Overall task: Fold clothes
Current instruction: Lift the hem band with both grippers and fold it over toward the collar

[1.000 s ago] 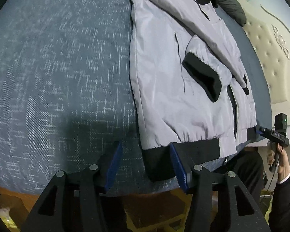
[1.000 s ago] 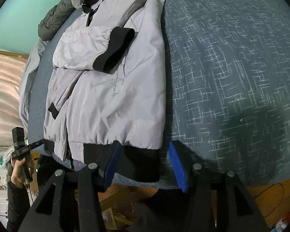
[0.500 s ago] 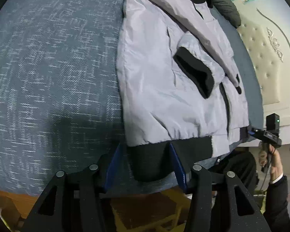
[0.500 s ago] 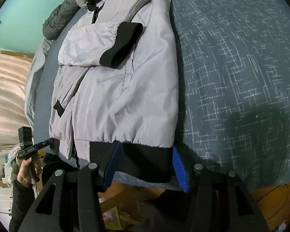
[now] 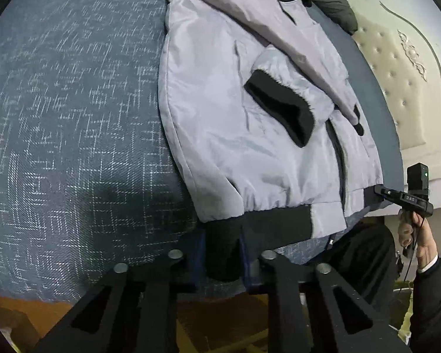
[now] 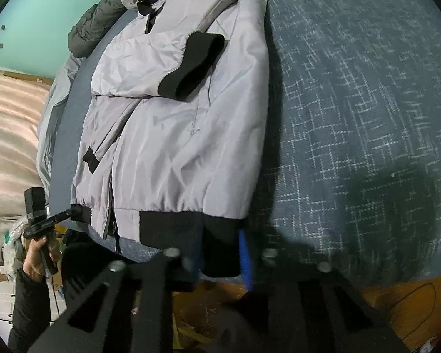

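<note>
Two claws: your left claw [image 5: 222, 251] and right claw [image 6: 220, 254] each pinch a corner of the black hem band [image 5: 261, 225] of the grey jacket [image 5: 250, 135], one at either end of the hem.
Jacket: it lies flat on the blue bed cover [image 5: 73, 117], sleeves already crossed over the chest, a black cuff [image 5: 279, 111] on top; the hem sits right at the bed's near edge.
Grip risk: you hold only the ribbed band, and the fabric looks slick. If one claw has caught a single layer, that side will likely slip out when you lift and the fold will come out crooked.
Sleeve risk: the crossed sleeves rest loose. Lift the hem fast and they may slide off the chest and spoil the shape.
Uneven lift: raise one side ahead of the other and the hem will likely land skewed against the collar.
Edge risk: pull towards yourself instead of up and over, and the whole jacket may drag off the bed.
Crowding: a dark garment [image 6: 97, 20] lies near the collar end; fold too far and the hem could land against it.
Motion blur: the right view is smeared near the claw, so you cannot judge how deep that bite is.
</note>
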`<state>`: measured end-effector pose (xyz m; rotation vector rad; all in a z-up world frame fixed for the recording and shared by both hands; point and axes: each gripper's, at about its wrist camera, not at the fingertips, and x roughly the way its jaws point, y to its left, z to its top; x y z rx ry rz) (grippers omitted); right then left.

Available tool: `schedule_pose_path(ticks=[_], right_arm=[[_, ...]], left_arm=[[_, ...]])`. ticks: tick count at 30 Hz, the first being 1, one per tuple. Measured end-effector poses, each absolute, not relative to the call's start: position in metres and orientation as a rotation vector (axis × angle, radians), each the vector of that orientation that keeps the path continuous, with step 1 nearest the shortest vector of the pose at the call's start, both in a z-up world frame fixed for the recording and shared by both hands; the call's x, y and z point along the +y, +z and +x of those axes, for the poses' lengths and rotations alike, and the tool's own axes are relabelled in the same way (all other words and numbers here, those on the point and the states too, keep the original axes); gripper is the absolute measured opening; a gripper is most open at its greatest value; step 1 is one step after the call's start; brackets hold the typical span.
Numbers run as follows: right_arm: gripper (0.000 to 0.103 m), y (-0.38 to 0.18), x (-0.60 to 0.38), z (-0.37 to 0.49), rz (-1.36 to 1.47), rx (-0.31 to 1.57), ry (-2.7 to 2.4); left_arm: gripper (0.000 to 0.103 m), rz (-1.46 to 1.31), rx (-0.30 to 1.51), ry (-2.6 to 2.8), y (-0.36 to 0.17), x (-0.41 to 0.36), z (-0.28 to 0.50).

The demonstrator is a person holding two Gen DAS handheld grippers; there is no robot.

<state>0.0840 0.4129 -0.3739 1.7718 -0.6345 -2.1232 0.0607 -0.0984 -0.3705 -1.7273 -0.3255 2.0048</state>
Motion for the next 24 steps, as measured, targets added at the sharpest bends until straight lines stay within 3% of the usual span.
schedule_pose_path(ticks=[6,24], right_arm=[[0.009,-0.353,0.409,0.092,1.691,-0.640,-2.114],[0.008,-0.279,0.425,0.128,1.425,-0.669,-2.081]], left_arm=[[0.010,-1.655,-0.289,2.018,-0.339,-0.097,0.077],[0.008,-1.462,-0.199,2.055,-0.276,-0.108,0.103]])
